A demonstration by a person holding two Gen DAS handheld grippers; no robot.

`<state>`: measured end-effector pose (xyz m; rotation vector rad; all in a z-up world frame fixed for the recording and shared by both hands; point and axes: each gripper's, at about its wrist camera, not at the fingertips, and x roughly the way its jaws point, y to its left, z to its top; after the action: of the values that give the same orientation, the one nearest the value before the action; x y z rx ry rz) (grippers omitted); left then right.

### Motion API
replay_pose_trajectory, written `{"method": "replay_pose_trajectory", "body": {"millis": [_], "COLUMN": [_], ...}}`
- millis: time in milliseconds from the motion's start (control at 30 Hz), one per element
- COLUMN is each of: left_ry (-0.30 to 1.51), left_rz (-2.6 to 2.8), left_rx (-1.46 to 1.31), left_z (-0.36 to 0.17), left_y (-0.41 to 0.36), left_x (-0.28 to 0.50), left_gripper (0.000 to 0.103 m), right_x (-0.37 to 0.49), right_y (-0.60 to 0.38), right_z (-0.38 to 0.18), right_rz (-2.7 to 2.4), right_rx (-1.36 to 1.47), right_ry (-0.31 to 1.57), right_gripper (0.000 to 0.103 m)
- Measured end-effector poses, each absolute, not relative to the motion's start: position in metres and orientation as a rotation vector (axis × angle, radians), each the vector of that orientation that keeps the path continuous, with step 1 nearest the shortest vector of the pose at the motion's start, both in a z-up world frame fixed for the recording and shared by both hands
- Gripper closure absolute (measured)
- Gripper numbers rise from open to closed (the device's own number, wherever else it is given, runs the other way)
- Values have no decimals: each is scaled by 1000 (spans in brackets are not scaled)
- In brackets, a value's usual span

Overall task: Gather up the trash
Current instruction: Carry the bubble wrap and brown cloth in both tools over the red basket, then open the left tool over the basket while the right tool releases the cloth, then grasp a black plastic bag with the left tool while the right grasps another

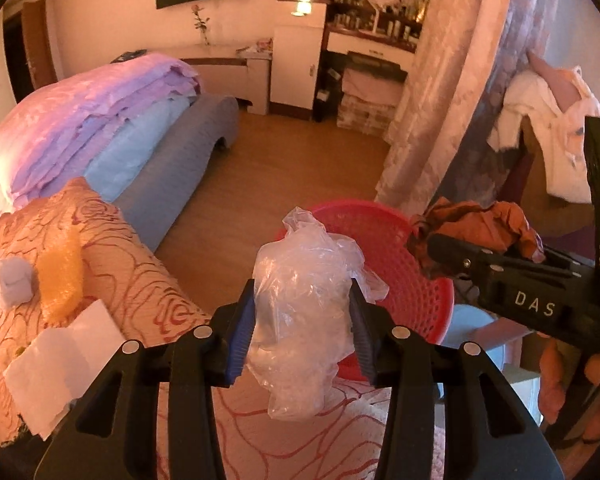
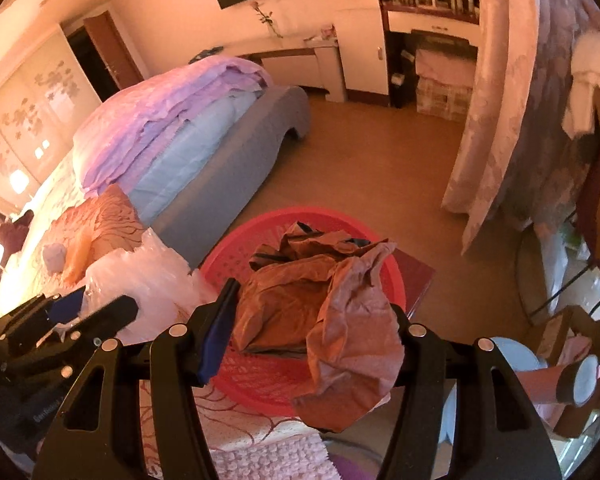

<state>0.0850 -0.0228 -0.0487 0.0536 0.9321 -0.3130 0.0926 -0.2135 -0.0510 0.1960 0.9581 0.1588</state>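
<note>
Left gripper (image 1: pixel 303 320): it is clamping a crumpled clear plastic bag (image 1: pixel 304 312) between its blue pads, jaws partly closed on the wad, loose film spilling out above and below.
Right gripper (image 2: pixel 308 320): it is pinching a crumpled brown paper (image 2: pixel 320 300), jaws standing about half open around the bulky bundle, one flap drooping past the lower edge.
Basket: the red mesh basket (image 1: pixel 416 280) is sitting on the floor just off the bed's edge, mouth facing up.
Key relation: both loads are hanging over the basket's near side; in the right wrist view the paper is covering most of the basket's mouth (image 2: pixel 228 256), so the right hand looks the nearer to a clean drop. The bag is riding over the near rim, bed side.
Side by side: the two grippers are working close together, right just beside left, tips angled down.
Still waiting: an orange wrapper (image 1: pixel 60 276), a pale blue wad (image 1: pixel 14 284) and white paper (image 1: pixel 60 364) are lying on the patterned bedspread (image 1: pixel 140 288).
Judgement: release looks imminent; the bag may snag on the rim.
</note>
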Motion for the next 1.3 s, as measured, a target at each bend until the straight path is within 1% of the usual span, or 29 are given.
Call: {"method": "replay_pose_trajectory", "body": {"millis": [100,167,200,267,367,533,633,767,900,1067,1300], "left_ry": [956,970,974,971,969,964,936,887,861,832,817], "left_rz": [-327,-335,-338,-335,-329,-305,-289,-255,-221,-158,-10], "left_rx": [59,53,48,44,40,22,25,33,10,-15,-74], "left_z": [-55,-58,-60,-61,-62,-58,-49,-34,-23,-12,-2], "left_y": [-26,-28,-27,-27,-25,-16,-8,5,24,53,118], "left_x": [88,90,90,90,91,89,83,71,59,40,10], "left_gripper": [53,45,43,34,32,31,30,27,26,25,24], "right_x": [95,97,97,98,99,97,95,93,89,85,77], "right_y": [-215,-214,-214,-215,-217,-214,-211,-200,-182,-141,-80], "right_z": [-54,-56,-57,-58,-58,-58,-58,-55,-51,-45,-34], "right_rz": [154,155,155,154,148,145,149,170,216,324,487], "right_rx": [199,202,202,204,204,192,175,139,104,39,-45], "right_ry": [967,976,979,982,982,977,969,948,923,907,881], "right_gripper": [45,43,41,39,37,36,36,36,31,30,29]}}
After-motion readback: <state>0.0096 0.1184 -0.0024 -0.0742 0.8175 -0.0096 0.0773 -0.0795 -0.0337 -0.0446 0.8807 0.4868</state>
